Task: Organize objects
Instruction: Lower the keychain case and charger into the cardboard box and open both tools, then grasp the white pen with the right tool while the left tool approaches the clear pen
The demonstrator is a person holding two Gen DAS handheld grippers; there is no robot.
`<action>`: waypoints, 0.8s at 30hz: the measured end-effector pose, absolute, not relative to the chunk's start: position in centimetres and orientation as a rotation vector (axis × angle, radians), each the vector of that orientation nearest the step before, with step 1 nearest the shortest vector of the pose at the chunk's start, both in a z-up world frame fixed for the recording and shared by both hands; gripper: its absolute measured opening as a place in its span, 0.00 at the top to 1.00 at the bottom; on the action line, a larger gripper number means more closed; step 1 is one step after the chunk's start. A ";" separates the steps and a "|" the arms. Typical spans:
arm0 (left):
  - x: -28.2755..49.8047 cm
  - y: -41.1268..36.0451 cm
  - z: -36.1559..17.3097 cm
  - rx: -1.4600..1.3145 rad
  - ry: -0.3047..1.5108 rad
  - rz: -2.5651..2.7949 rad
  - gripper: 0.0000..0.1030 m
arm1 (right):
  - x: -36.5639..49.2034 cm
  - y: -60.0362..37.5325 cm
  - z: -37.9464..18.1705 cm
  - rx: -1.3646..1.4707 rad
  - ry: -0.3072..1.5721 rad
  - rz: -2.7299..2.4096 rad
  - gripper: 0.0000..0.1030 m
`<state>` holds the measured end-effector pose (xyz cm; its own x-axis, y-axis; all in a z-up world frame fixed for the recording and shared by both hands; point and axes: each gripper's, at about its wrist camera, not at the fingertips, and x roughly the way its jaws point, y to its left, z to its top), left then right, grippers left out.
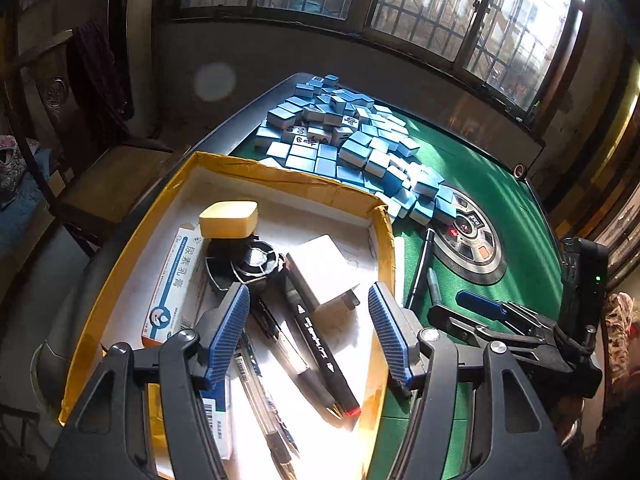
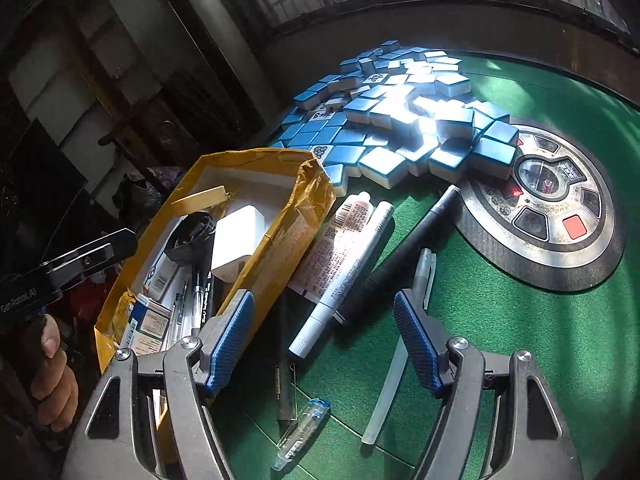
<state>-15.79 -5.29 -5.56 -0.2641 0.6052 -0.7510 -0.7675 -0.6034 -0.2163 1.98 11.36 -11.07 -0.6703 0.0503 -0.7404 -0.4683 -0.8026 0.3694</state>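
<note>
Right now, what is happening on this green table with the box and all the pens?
A person is tidying loose items into a yellow cardboard box, holding a gripper in each hand. The left gripper hangs open above the box, which already holds a black marker, pens, a white block and a medicine carton. The right gripper is open and empty above what remains on the felt: a white marker, a tube, a black pen and other pens. Blue mahjong tiles are heaped behind.
</note>
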 end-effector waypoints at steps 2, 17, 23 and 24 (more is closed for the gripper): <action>-13.8 -5.3 -5.8 -1.065 0.227 1.958 0.40 | 2.6 12.3 -12.3 -1.078 0.848 2.473 0.34; -6.7 -2.9 -8.5 -1.082 0.266 1.955 0.40 | 3.3 13.0 -13.4 -1.134 0.641 2.297 0.35; -6.2 -3.2 -9.3 -1.111 0.263 1.926 0.40 | 3.0 13.5 -14.3 -1.181 0.619 2.252 0.35; -6.1 -3.3 -9.4 -1.106 0.264 1.927 0.40 | 3.0 13.5 -14.3 -1.177 0.608 2.252 0.35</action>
<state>-6.13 -3.28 -9.43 -0.2228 0.5821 -0.7820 -0.7713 -0.5958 -0.2238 2.96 13.46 -14.33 -0.4853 0.2393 -0.8410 -0.6300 -0.7627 0.1465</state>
